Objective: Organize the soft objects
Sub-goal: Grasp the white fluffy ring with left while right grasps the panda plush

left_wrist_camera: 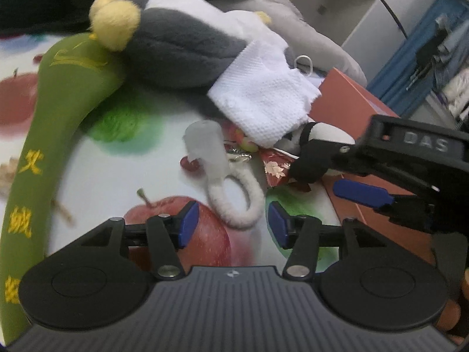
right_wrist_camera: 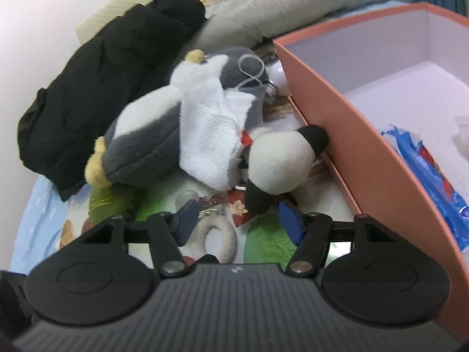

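With both pairs of fingers parted and holding nothing, the left gripper (left_wrist_camera: pixel 233 224) hangs over a fuzzy white ring-shaped hair tie (left_wrist_camera: pixel 234 202) on the fruit-printed worktop (left_wrist_camera: pixel 111 173). The right gripper (right_wrist_camera: pixel 234 220) faces a small black-and-white plush panda (right_wrist_camera: pixel 278 164), which lies against the salmon-pink cardboard box (right_wrist_camera: pixel 351 135). Best grip it across the body. Behind lies a grey-and-white plush penguin (right_wrist_camera: pixel 146 140).

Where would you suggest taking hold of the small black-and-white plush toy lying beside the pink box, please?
Probably across its white body, coming from above and the front with the right gripper. The black ears are small and floppy, and the pink box blocks the right side, while the rounded middle looks exposed and soft enough to squeeze.
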